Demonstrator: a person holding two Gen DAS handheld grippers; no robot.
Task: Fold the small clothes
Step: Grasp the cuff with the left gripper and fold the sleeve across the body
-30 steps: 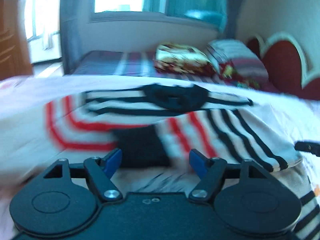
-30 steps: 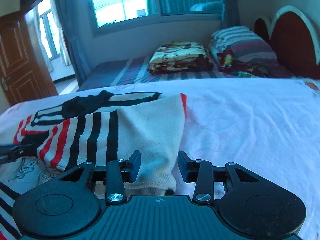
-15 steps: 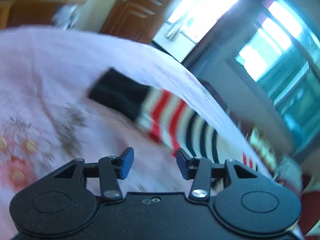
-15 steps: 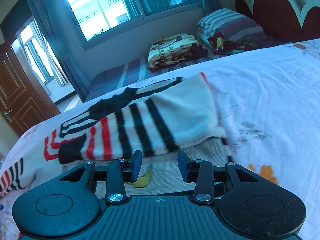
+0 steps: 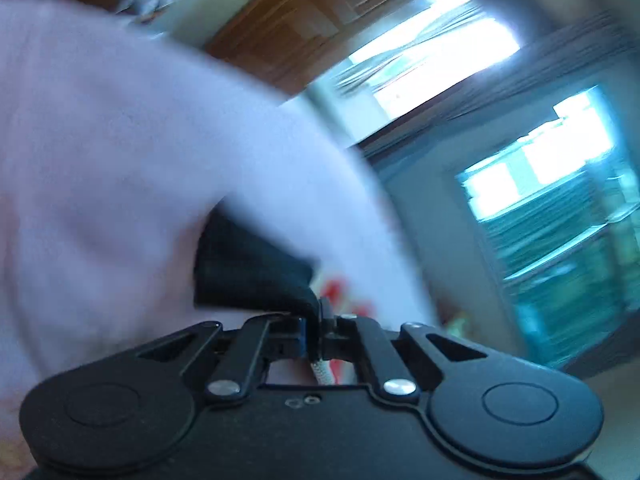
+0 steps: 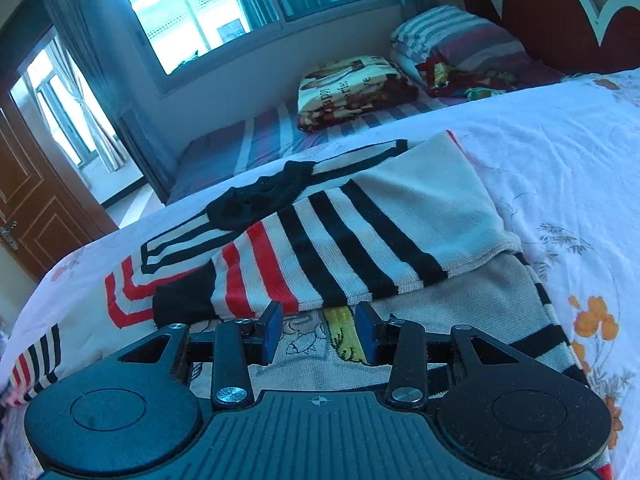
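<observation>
- The left gripper (image 5: 314, 330) has its jaws pinched tight on a black cuff (image 5: 248, 268) of the striped sweater (image 6: 340, 232); a bit of white ribbed knit shows just behind the closed pads. I judge the cuff is held so that the sleeve can be carried across the body for the next fold.
- The left view is badly smeared, so whether the cuff is lifted clear of the bedsheet (image 5: 100, 140) I cannot tell; the dark fabric fans out from the jaws toward 11 o'clock.
- The right gripper (image 6: 318, 330) stands with jaws apart and nothing between them, over the sweater's lower front with its printed picture (image 6: 340, 330).
- From the right gripper, the folded-over striped panel lies just ahead at 12 o'clock, the black collar (image 6: 260, 196) farther off at 11, and a loose striped sleeve (image 6: 36, 356) at 9.
- The sweater lies flat on the flowered sheet, one side already turned inward; the open right jaws look placed to steady or take the hem.
</observation>
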